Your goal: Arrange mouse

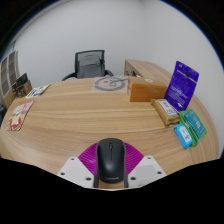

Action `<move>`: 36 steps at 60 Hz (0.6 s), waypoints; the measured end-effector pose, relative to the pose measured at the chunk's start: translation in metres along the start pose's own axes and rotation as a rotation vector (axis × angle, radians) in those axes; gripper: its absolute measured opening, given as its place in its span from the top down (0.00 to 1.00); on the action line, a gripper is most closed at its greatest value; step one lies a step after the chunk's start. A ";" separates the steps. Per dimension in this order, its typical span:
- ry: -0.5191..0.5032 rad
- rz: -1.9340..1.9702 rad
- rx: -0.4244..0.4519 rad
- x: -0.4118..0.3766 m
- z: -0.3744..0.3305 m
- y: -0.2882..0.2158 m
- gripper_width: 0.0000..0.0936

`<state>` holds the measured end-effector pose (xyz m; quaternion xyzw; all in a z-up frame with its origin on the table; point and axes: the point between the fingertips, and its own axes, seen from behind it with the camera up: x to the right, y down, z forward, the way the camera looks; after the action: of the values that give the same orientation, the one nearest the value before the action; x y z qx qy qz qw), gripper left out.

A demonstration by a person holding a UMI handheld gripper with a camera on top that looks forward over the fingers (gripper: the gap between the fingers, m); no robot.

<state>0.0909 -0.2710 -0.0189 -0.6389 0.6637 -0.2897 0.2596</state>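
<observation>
A black computer mouse [111, 160] lies lengthwise between my gripper's [111, 170] two fingers, its nose pointing away from me over the wooden table [85, 120]. The magenta pads [89, 158] press against both of its sides with no gap showing, so the gripper is shut on it. The mouse's rear end sits deep between the fingers and hides the table beneath it.
Ahead to the right stand a cardboard box [147, 90], a blue bag [182, 85], a smaller box [168, 112] and teal packets [190, 128]. A round grey item [110, 84] lies far ahead. Small packets [20, 116] lie at the left. An office chair [90, 65] stands behind the table.
</observation>
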 end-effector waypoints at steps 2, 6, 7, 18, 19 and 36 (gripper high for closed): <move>0.012 0.004 0.005 0.000 0.000 0.000 0.67; 0.032 0.007 0.012 0.000 -0.001 -0.001 0.69; 0.033 0.008 0.008 -0.001 -0.001 0.000 0.70; 0.064 0.009 0.041 -0.004 -0.037 -0.029 0.70; 0.065 0.007 0.050 -0.007 -0.042 -0.035 0.69; -0.002 -0.020 0.223 -0.123 -0.116 -0.179 0.69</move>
<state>0.1386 -0.1448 0.1873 -0.6129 0.6208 -0.3637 0.3266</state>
